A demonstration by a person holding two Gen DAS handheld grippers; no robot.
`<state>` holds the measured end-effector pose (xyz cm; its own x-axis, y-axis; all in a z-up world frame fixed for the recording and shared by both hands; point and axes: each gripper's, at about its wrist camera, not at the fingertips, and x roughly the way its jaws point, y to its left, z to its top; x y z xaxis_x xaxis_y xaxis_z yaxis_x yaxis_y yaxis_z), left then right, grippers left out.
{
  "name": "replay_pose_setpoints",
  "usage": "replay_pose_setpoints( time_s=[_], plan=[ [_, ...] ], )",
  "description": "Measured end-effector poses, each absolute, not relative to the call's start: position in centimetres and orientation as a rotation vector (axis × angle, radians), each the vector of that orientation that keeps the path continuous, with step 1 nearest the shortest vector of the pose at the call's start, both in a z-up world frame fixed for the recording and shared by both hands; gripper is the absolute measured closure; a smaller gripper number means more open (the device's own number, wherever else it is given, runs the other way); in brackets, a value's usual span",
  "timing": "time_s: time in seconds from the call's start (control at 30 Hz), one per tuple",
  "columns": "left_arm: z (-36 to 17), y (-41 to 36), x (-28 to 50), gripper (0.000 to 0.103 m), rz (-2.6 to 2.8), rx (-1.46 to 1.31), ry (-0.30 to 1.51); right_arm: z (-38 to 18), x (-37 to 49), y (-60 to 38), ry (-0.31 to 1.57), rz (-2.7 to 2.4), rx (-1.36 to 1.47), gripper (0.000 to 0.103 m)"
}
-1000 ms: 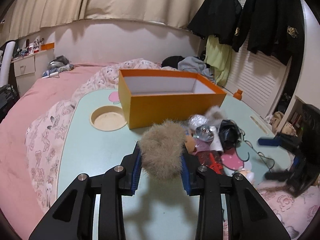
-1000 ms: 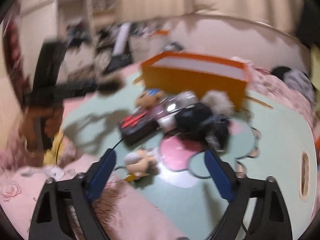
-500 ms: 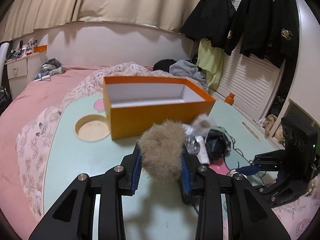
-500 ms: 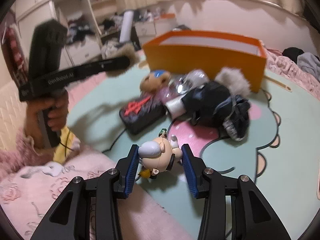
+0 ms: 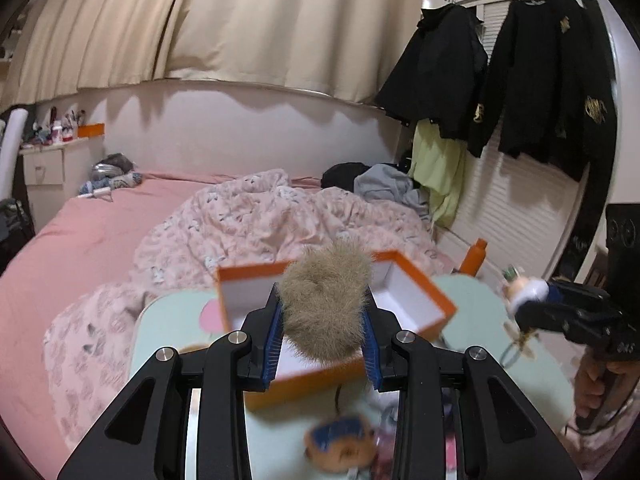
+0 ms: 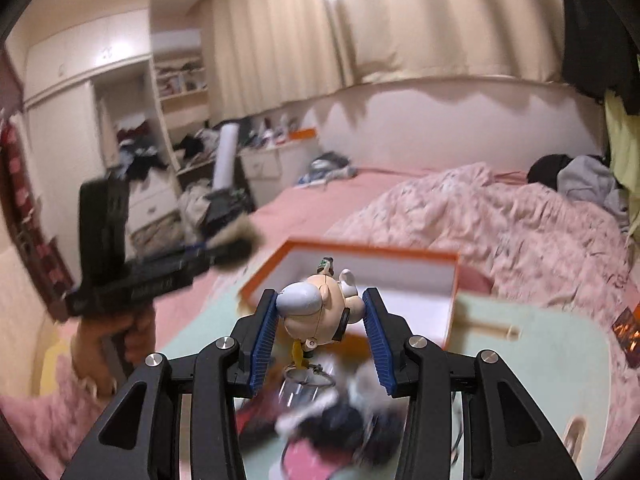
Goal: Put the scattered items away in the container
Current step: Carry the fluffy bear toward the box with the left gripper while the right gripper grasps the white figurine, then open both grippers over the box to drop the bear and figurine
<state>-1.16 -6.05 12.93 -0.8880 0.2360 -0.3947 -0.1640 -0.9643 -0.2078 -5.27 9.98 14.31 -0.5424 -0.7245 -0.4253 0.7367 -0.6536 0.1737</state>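
Left gripper [image 5: 323,322]: jaws clamped on a tan fur pom-pom [image 5: 326,304], held in front of the open orange box [image 5: 416,300], which stands on the pale green table [image 5: 476,320]. Right gripper [image 6: 325,330]: jaws, having just closed, grip a small cartoon figure keychain [image 6: 316,312], its ring dangling toward 6 o'clock. The box lies beyond it at 12 o'clock. Blurred scattered items [image 6: 340,412] remain on the table below the jaws.
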Motion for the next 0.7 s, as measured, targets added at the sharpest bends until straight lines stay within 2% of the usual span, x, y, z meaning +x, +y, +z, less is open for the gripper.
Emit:
replay_pose_setpoints(
  time_s=[0.13,0.3,0.4,0.53,0.57,0.67,0.7],
  plan=[
    [11.8,-5.9,-5.1,0.068,2.839,-0.728,-0.296,13.7,-9.4,7.8,0.01,-2.229,0.651,0.061],
    [8.2,-5.3,-7.7,0.068,2.791,-0.89,-0.333,9.4,-13.1,5.3,0.055,-2.244,0.792,0.061],
    [7.4,-4.9,-7.8,0.068,2.829,-0.906,-0.282,7.3,-14.0,4.7,0.07,-2.244,0.86,0.061],
    [6.9,-5.1,-8.0,0.067,2.823,-0.918,-0.3,6.5,-13.4,4.0,0.174,-2.296,0.837,0.06],
    [6.9,-5.2,-8.0,0.067,2.823,-0.913,-0.308,6.5,-13.3,4.0,0.17,-2.295,0.832,0.058],
    [7.0,-5.6,-7.7,0.059,2.804,-0.875,-0.367,6.8,-12.8,4.6,0.138,-2.301,0.799,0.044],
    [7.1,-5.8,-7.4,0.052,2.801,-0.861,-0.395,7.1,-12.4,4.9,0.125,-2.309,0.778,0.041]
  ],
)
